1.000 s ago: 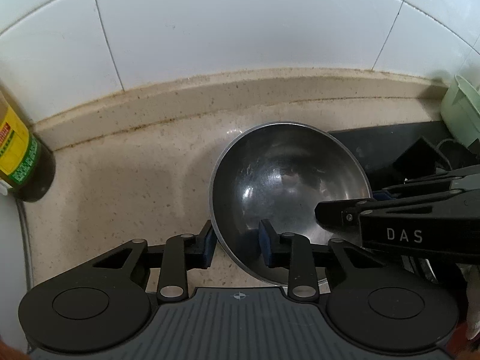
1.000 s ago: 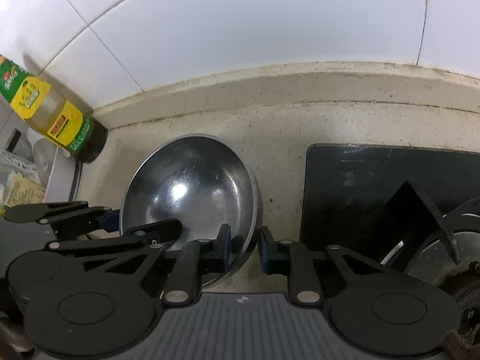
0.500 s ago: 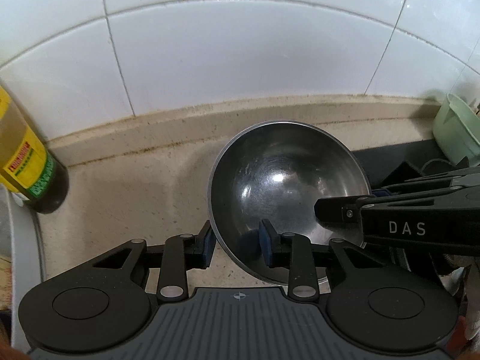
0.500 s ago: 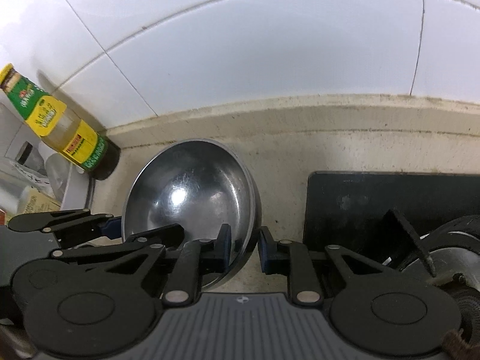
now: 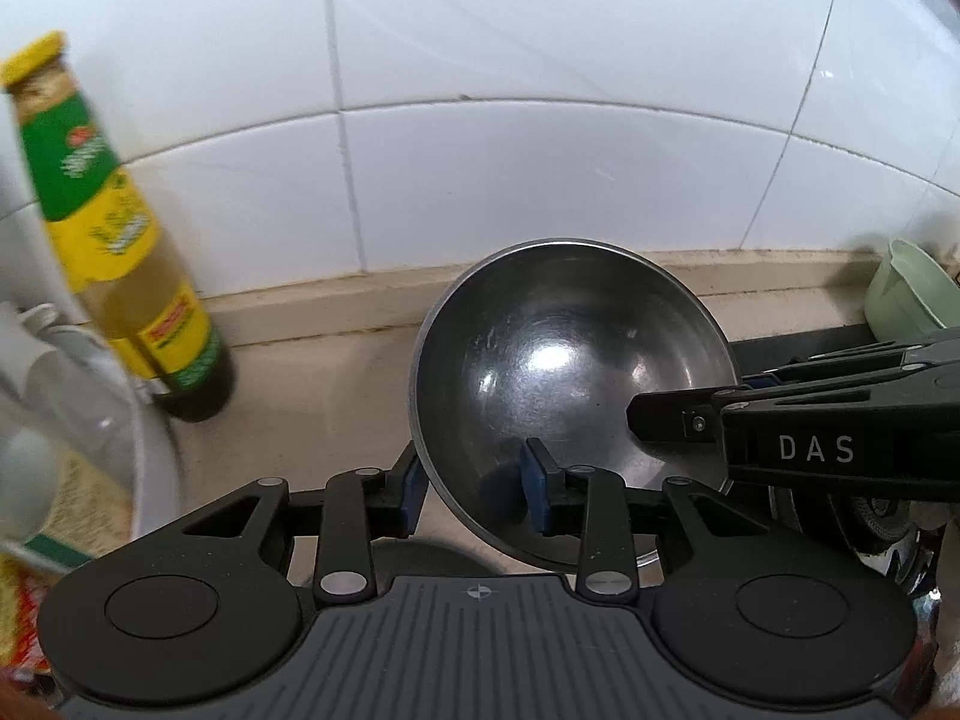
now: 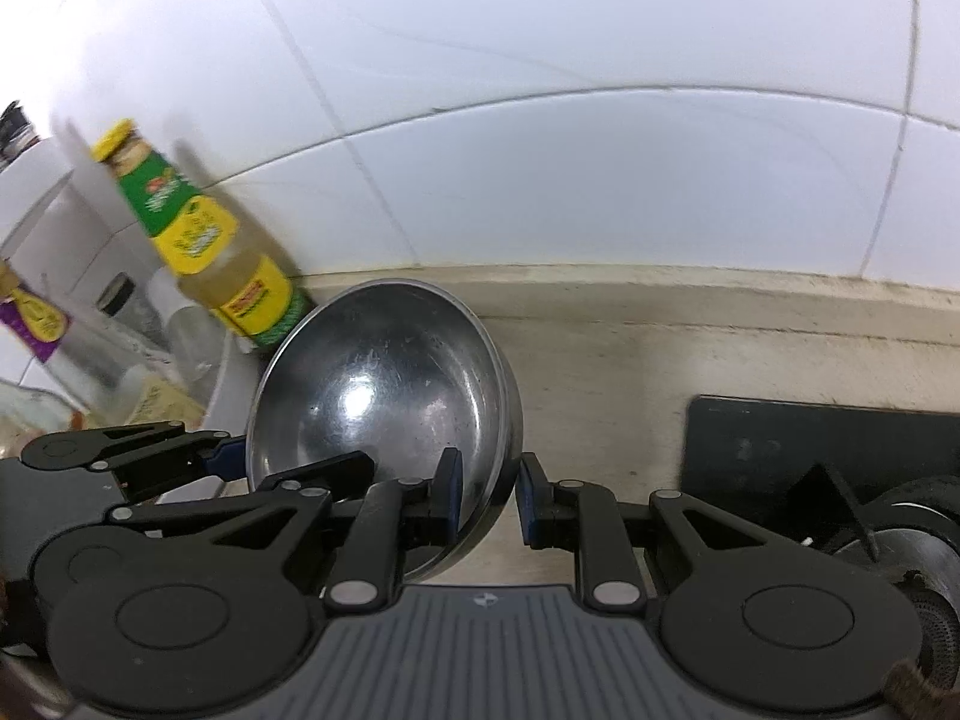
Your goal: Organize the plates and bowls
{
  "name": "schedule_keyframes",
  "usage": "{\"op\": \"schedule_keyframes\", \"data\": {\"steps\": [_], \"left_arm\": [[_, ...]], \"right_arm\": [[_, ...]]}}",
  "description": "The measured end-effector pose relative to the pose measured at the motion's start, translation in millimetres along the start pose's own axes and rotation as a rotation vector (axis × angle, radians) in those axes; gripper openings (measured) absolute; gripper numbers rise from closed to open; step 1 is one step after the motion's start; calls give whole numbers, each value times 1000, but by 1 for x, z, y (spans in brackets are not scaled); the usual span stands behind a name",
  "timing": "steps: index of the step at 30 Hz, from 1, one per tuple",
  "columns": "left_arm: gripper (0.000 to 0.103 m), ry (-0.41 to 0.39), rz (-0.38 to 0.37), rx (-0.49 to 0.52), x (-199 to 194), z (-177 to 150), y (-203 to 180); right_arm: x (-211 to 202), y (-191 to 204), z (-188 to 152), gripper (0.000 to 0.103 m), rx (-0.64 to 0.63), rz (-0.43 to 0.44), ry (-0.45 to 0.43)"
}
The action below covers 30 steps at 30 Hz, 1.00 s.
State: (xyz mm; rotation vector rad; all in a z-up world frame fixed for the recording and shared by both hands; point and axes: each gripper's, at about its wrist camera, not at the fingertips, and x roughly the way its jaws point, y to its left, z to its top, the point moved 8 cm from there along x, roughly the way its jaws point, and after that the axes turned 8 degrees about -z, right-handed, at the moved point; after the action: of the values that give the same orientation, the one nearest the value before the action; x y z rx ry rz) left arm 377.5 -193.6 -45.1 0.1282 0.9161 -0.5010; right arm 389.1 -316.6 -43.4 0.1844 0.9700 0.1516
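left tool clamped on steel bowl rim, right tool likewise, "das" on its side

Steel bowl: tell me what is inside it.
The steel bowl holds no food, only reflections. One finger of the left gripper and one of the right gripper reach inside; those fingers hide its lower rim.

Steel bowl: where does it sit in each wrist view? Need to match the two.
Left wrist: steel bowl sits centre-right, its left rim between the left tool fingers.
Right wrist: steel bowl sits centre-left, its right rim between the right tool fingers.
Shared landmark: yellow-capped bottle, left of the bowl in both.
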Motion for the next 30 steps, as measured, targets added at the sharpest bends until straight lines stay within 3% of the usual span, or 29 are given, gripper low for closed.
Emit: {"op": "schedule_keyframes", "data": {"steps": [15, 30], "left_arm": [[44, -31, 77, -52, -61, -37, 38], [46, 11, 55, -61, -73, -82, 50]], "right_arm": [[-23, 77, -19, 18, -109, 57, 6], [-27, 101, -51, 18, -141, 25, 71]]}}
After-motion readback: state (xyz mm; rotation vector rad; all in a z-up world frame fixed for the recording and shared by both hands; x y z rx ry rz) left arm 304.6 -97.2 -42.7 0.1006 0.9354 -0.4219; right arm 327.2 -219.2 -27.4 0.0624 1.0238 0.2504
